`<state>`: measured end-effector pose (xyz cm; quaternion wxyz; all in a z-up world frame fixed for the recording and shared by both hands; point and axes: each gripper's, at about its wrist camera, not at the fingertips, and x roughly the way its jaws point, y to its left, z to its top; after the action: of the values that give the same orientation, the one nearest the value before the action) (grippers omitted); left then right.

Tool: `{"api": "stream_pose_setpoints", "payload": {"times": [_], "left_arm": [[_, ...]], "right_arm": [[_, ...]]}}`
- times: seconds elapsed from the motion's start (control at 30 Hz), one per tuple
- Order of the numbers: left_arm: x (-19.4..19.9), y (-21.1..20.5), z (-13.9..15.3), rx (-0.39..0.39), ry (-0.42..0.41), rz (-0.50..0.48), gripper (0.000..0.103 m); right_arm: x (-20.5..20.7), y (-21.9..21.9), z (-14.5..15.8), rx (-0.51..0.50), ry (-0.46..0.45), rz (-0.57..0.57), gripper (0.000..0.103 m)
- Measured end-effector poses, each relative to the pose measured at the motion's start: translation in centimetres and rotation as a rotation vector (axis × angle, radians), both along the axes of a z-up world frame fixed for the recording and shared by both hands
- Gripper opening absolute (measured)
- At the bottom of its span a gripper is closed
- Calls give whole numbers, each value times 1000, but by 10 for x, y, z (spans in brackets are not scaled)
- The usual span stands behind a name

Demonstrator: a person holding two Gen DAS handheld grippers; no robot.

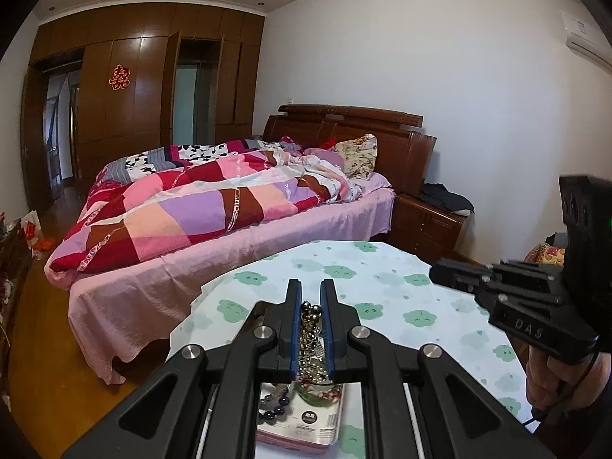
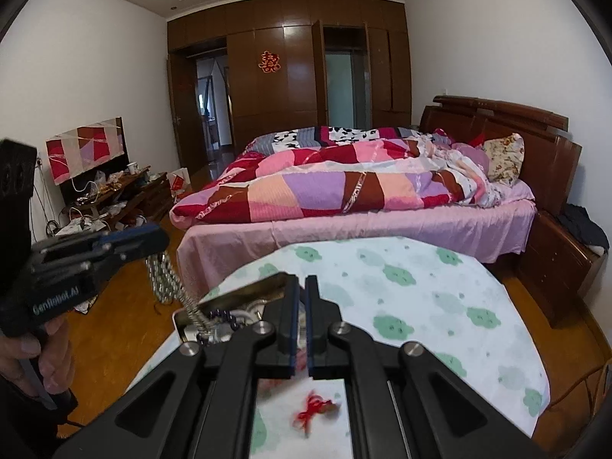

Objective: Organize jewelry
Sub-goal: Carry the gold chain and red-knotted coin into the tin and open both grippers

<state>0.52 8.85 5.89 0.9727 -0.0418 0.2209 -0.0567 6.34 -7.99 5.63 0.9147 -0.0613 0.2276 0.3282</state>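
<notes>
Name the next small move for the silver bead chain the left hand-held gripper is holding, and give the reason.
Probably lift the left hand-held gripper a little higher. It is shut on the silver bead chain, which hangs below it and trails down into the open tin on the table, among dark beads. The chain's lower end does not look free of the tin yet.

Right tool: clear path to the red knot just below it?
Probably yes. The red knot sits in the open beneath the right tool, nothing over it. The left tool and its bead chain are off to the side. The right tool is shut, so it must open first.
</notes>
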Motion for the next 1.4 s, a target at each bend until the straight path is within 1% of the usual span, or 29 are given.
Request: {"api": "stream_pose_setpoints", "payload": {"times": [0.07,0.13,0.2,0.27,0.3,0.33,0.37,0.4,0.53,0.6,0.67,0.77,0.8,0.83,0.87,0.93,1.0,1.13,1.3,1.4], "left_arm": [[4,1,-4,-1,12,-1,9],[5,1,-7,2,18,-4,9],[7,1,-10,0,26,-4,9],[7,2,-12,-2,33,-2,9],[8,2,-13,-5,38,-3,9],[7,2,-14,-7,40,-4,9],[7,0,-14,-5,42,-6,9],[7,-1,-15,-4,44,-8,9],[7,-7,-16,3,50,-23,9],[7,-9,-18,7,55,-27,9],[8,-10,-20,8,61,-28,9],[9,-10,-23,10,70,-28,9],[10,-10,-24,9,74,-27,9],[11,-9,-25,7,78,-26,9],[12,-7,-26,3,83,-24,9],[14,-5,-28,-11,96,-24,9],[16,-2,-30,-21,107,-18,9],[18,2,-32,-22,117,-5,9],[19,4,-32,-20,117,-1,9],[20,6,-33,-22,121,1,9]], "right_arm": [[1,6,2,-12,-7,8,4],[4,14,-2,-47,2,26,4],[8,16,-13,-86,33,28,4],[19,16,-36,-138,105,33,7],[23,15,-52,-179,135,18,21],[26,11,-66,-211,156,10,46],[28,9,-80,-231,178,10,55],[29,6,-92,-248,201,5,57],[35,-6,-127,-292,286,-5,56],[37,-8,-136,-314,312,-6,56],[36,-8,-141,-334,323,-9,52],[38,-7,-147,-360,354,-12,40],[39,-7,-149,-366,359,-13,31],[38,-8,-154,-384,372,-16,18],[37,-8,-157,-391,382,-17,9],[33,-10,-158,-397,378,-15,8],[30,-11,-149,-390,352,-24,7],[30,-14,-122,-324,306,-33,7],[24,-5,-70,-254,228,-12,7],[22,9,-48,-224,189,16,7]]}}
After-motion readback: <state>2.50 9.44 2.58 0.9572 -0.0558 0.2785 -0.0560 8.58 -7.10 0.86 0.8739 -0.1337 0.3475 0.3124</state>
